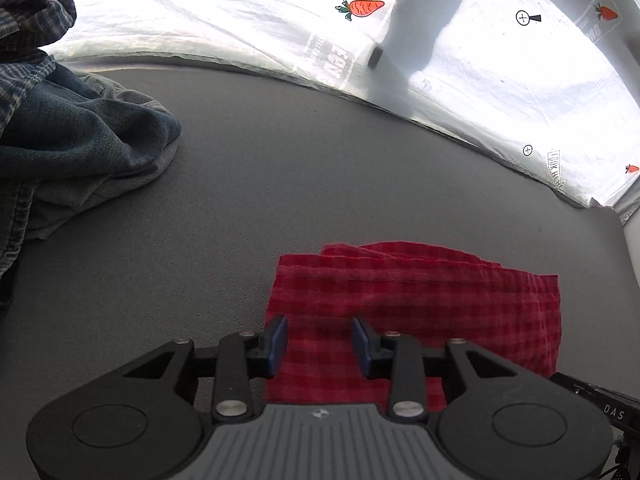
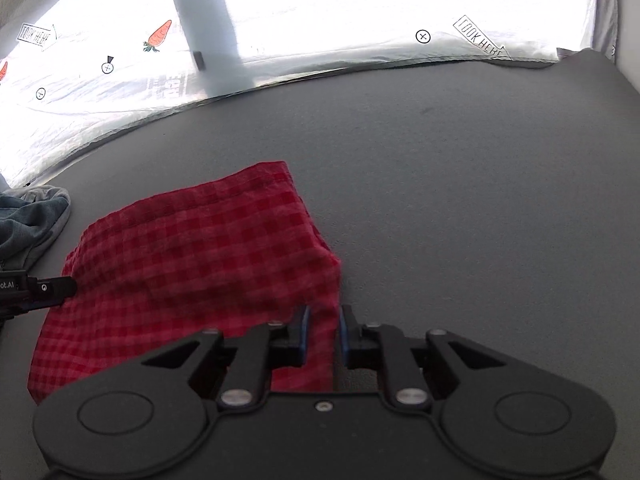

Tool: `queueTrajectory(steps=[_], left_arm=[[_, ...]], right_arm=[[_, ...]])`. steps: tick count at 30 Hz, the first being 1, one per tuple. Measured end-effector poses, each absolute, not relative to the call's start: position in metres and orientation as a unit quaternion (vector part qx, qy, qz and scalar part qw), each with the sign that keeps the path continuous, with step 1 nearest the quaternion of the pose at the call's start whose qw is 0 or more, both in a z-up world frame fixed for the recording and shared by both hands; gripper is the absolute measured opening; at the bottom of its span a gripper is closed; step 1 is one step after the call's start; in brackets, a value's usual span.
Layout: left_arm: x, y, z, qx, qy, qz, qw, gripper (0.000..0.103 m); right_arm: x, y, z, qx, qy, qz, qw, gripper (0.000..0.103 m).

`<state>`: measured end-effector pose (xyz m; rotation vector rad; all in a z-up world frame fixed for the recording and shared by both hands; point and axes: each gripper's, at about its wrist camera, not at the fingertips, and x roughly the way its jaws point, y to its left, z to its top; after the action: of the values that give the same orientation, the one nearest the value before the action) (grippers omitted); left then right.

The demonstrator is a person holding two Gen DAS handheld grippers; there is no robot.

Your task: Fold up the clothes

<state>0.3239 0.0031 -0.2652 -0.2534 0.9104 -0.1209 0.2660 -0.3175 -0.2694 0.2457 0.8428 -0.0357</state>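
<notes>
Red checked cloth point(image 2: 200, 256) lies partly folded on the grey mat point(image 2: 460, 184), its layered far edges stacked unevenly in the left wrist view. The right gripper point(image 2: 323, 330) has its jaws nearly together around the cloth's near right corner, and a strip of fabric runs up between them; whether the pads actually pinch it I cannot tell. The left gripper point(image 1: 319, 344) hangs over the near left part of the cloth with its jaws apart and nothing between them but the fabric lying below. From here the main risk, as I judge it, is a one-sided lift: if only the right corner is carried, the thin cloth would likely drag, twist and spill the layers already stacked. A shallow bite might also catch only the top layer, so the fold would peel open. To the left sits a heap of denim and plaid clothes point(image 1: 72, 128), near enough that a wide sweep could snag it. No container is in view; the clothes sit directly on the mat, with a white printed sheet point(image 1: 240, 32) beyond.
</notes>
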Motion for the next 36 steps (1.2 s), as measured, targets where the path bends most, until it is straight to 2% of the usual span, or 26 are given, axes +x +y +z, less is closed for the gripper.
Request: queueTrajectory(steps=[1,5,7,16,26,27,28,29,30,31,36], left_arm=[[0.320,0.008,-0.266,-0.128,0.446,-0.059,0.884,0.042],[0.306,0.021,-0.275,-0.152,0.477,-0.071,0.863,0.046],[0.305,0.021,-0.278,-0.166,0.478,-0.083,0.859,0.046],[0.310,0.010,-0.285,-0.201,0.480,-0.139,0.843,0.051],[0.316,0.001,-0.293,-0.250,0.490,-0.176,0.816,0.051],[0.316,0.001,-0.294,-0.256,0.491,-0.173,0.815,0.049],[0.316,0.000,-0.294,-0.257,0.491,-0.166,0.816,0.044],[0.316,-0.002,-0.294,-0.249,0.493,-0.156,0.819,0.024],[0.316,-0.005,-0.294,-0.234,0.496,-0.146,0.823,0.006],[0.316,-0.007,-0.294,-0.224,0.497,-0.140,0.826,0.008],[0.312,-0.011,-0.288,-0.215,0.490,-0.139,0.833,0.005]], right_arm=[[0.263,-0.323,-0.271,0.136,0.411,-0.012,0.901,0.031],[0.250,-0.341,-0.277,0.208,0.419,0.014,0.884,0.034],[0.247,-0.345,-0.280,0.243,0.416,0.030,0.876,0.044],[0.264,-0.347,-0.290,0.326,0.409,0.088,0.848,0.045],[0.292,-0.308,-0.290,0.330,0.425,0.145,0.830,0.045],[0.293,-0.304,-0.289,0.328,0.426,0.143,0.831,0.043],[0.294,-0.301,-0.289,0.323,0.429,0.140,0.832,0.038],[0.294,-0.299,-0.288,0.316,0.432,0.134,0.834,0.034],[0.295,-0.298,-0.287,0.308,0.437,0.127,0.836,0.022],[0.296,-0.297,-0.286,0.300,0.441,0.119,0.838,0.014],[0.295,-0.294,-0.282,0.279,0.444,0.111,0.844,0.007]])
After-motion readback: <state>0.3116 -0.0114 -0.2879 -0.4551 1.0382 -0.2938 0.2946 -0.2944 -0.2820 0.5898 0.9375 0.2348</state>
